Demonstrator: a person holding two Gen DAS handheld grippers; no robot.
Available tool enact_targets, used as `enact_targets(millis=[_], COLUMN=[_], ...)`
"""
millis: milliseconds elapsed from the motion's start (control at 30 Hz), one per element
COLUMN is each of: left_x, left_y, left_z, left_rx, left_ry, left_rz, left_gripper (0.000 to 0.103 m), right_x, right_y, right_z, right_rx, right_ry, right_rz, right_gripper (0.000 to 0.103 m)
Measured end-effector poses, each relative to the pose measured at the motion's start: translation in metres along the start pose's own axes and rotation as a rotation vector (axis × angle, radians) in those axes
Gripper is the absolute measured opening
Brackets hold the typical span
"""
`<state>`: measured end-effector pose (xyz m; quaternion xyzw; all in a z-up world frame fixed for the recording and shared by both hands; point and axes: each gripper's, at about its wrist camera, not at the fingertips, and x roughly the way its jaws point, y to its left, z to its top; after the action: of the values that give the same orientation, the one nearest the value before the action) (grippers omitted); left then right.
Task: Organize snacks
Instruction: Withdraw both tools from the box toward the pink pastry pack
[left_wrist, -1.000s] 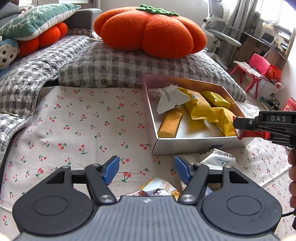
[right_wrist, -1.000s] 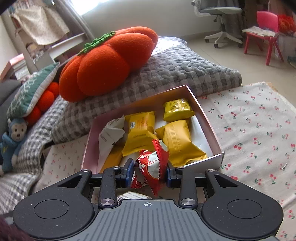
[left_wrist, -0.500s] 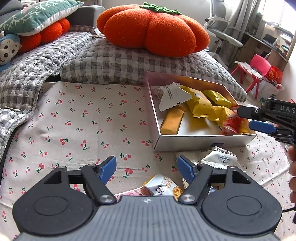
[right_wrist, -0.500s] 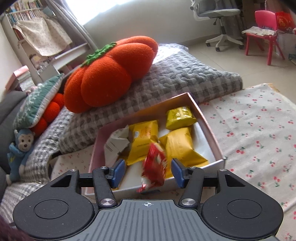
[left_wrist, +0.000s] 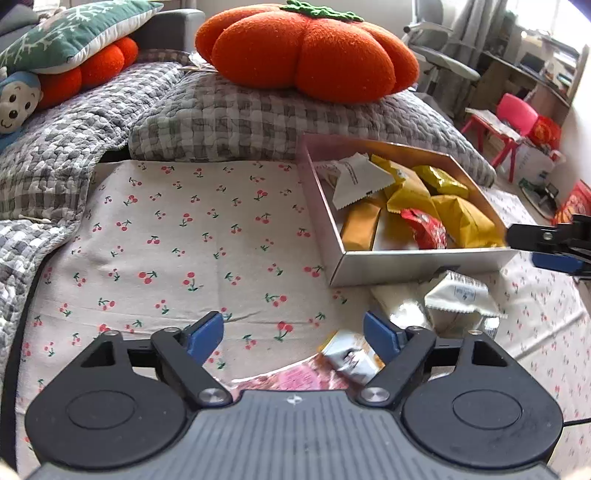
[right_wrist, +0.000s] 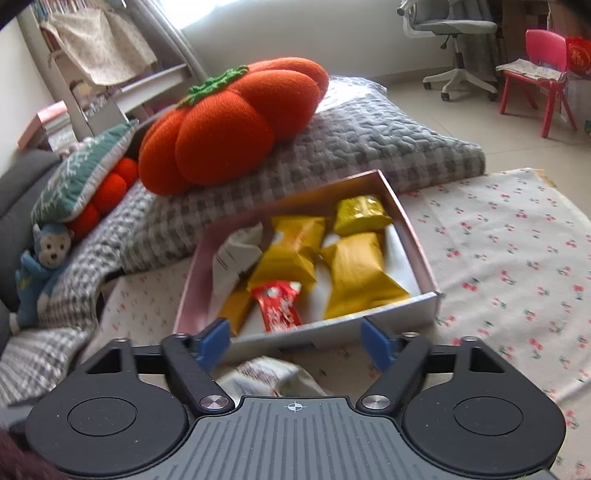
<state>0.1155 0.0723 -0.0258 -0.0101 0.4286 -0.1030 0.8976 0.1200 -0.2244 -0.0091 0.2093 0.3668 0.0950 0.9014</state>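
Right gripper (right_wrist: 295, 341): jaws just opened wide, nothing between the pads, poised at the near wall of the box (right_wrist: 332, 334). Red snack packet (right_wrist: 279, 304) lies inside the box at its 6 o'clock edge, touching the yellow packets (right_wrist: 354, 275) at 1 o'clock from it and an orange bar (left_wrist: 360, 230) beside it. Left gripper (left_wrist: 293, 332): jaws also just spread, empty, above the cherry-print cloth (left_wrist: 177, 236). Loose white packets (left_wrist: 458, 301) lie on the cloth at 1 o'clock from it, just outside the box. An orange pumpkin cushion (left_wrist: 306, 51) sits at 12 o'clock.
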Motion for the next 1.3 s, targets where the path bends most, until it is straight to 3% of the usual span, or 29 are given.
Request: enact_targets(millis=[300, 567, 733, 1000, 1300], left_x=[-0.008, -0.003, -0.002, -0.003, -0.008], left_y=[0.009, 0.016, 0.014, 0.021, 0.039], left_z=[-0.017, -0.029, -0.037, -0.058, -0.058], left_rx=[0.158, 0.206, 0.281, 0.424, 0.374], left_ry=[-0.033, 0.000, 0.026, 0.067, 0.054], left_rz=[-0.045, -0.086, -0.069, -0.016, -0.003], left_gripper=[0.094, 0.089, 0.088, 0.083, 0.060], right_x=[-0.021, -0.029, -0.028, -0.027, -0.004], right_y=[-0.008, 0.007, 0.020, 0.063, 0.130], right_z=[-0.025, -0.048, -0.056, -0.060, -0.076], right_rx=[-0.065, -0.153, -0.200, -0.367, -0.723], right_ry=[0.041, 0.082, 0.098, 0.044, 0.034], right_rz=[-0.062, -0.067, -0.051, 0.074, 0.257], right_gripper=[0.094, 0.094, 0.094, 0.094, 0.094])
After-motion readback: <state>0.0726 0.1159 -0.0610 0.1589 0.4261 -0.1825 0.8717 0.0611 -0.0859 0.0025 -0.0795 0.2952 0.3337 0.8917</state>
